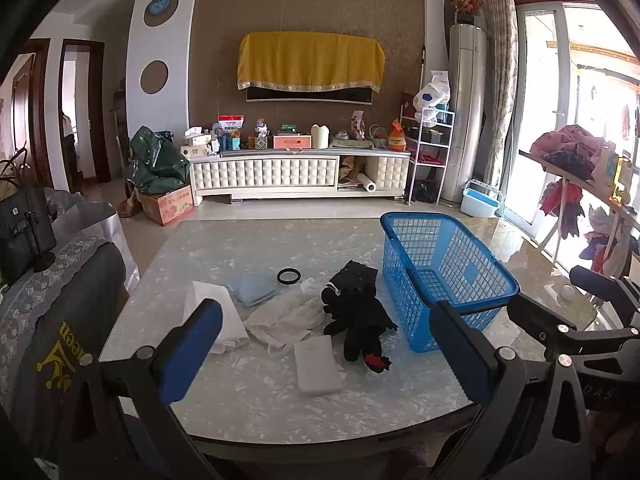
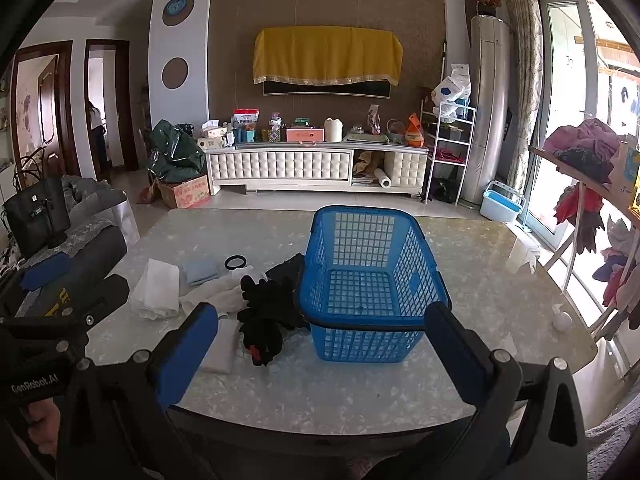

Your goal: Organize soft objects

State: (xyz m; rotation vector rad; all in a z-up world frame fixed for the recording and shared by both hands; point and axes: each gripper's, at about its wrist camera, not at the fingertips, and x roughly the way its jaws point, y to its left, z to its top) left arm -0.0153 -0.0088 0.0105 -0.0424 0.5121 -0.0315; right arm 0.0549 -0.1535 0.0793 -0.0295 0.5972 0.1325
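An empty blue plastic basket stands on the marble table. To its left lie a black plush toy, a crumpled white cloth, a folded white towel, a light blue folded cloth, a flat white pad and a black fabric piece. My left gripper is open and empty above the table's near edge. My right gripper is open and empty, facing the basket.
A black ring lies near the blue cloth. A small white ball sits at the table's right edge. A grey sofa with a black bag is on the left. A clothes rack stands on the right.
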